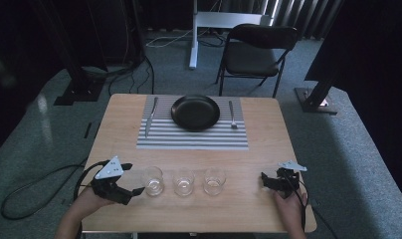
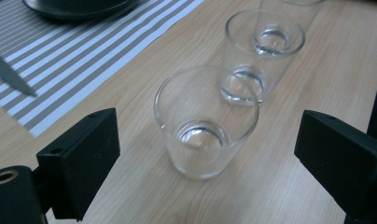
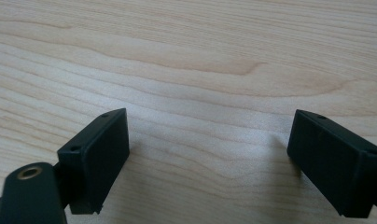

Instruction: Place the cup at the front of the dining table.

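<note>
Three empty clear glasses stand in a row near the table's front edge: left glass [image 1: 152, 180], middle glass [image 1: 183, 182], right glass [image 1: 214, 180]. My left gripper [image 1: 133, 178] is open just left of the row. In the left gripper view the left glass [image 2: 203, 121] stands a little ahead of the open left gripper [image 2: 210, 140], untouched, with the middle glass [image 2: 259, 51] and the right glass [image 2: 294, 9] behind it. My right gripper [image 1: 265, 181] rests open at the front right, apart from the glasses. In its own view the right gripper [image 3: 210, 149] holds nothing over bare wood.
A striped placemat [image 1: 189, 139] lies at the table's far side with a black plate [image 1: 195, 112], a knife [image 1: 150, 117] to its left and a fork [image 1: 232, 114] to its right. A black chair [image 1: 258, 50] stands beyond the table. Cables trail on the carpet at left.
</note>
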